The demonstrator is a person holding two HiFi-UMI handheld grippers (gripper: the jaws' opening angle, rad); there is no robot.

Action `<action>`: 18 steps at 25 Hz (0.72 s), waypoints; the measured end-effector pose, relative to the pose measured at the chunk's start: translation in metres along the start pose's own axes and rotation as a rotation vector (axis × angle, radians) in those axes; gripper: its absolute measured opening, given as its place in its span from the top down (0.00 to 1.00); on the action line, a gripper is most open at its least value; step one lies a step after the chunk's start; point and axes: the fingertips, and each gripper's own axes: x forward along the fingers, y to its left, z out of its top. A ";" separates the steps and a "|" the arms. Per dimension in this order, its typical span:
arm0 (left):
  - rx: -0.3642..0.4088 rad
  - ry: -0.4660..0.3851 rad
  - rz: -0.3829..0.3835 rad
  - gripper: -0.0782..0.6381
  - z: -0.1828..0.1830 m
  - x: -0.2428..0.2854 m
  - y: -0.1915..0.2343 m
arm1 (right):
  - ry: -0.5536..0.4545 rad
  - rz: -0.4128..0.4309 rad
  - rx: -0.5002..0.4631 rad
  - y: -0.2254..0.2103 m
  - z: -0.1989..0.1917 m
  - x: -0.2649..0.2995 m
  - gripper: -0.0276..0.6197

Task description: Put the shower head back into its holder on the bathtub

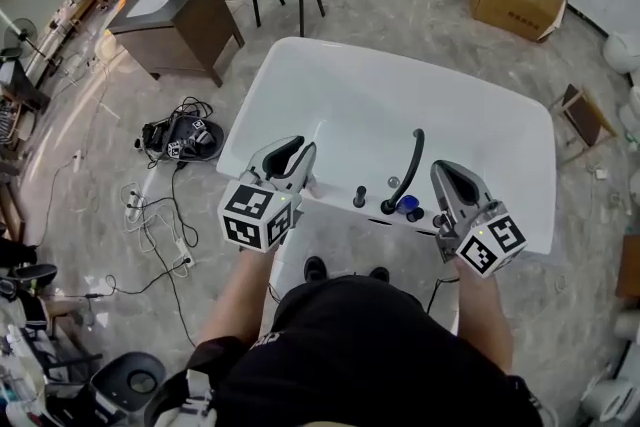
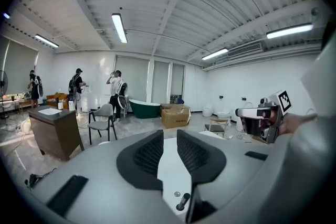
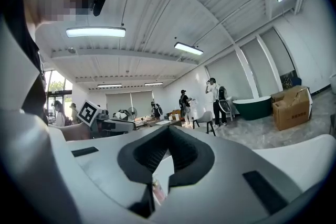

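We find the bathtub (image 1: 480, 115) basin bare: wide room past the near rim. Along that rim, between left tool (image 1: 295, 147) and right tool (image 1: 450, 169), stand the shower head (image 1: 405, 173), a black knob (image 1: 360, 197) and a blue piece (image 1: 407, 206) (closely bunched). Loose cables (image 1: 180, 140) clutter the floor at left.

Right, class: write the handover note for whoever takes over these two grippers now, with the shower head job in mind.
Left gripper: open, empty, above the near rim of the bathtub.
Right gripper: shut, empty, beside the shower head, not touching.
Shower head: upright in its holder on that rim.
Done: it looks seated.
Left: perhaps check that it sits firmly.
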 end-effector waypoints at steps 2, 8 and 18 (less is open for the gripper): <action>0.022 -0.011 -0.008 0.77 0.007 -0.001 0.006 | -0.004 -0.007 -0.029 0.011 0.007 0.004 0.94; 0.012 -0.038 -0.043 0.77 0.014 -0.001 0.014 | -0.004 -0.047 -0.094 0.030 0.019 0.010 0.94; 0.026 -0.058 -0.026 0.79 0.009 -0.001 0.014 | -0.014 -0.100 -0.093 0.030 0.018 0.006 0.94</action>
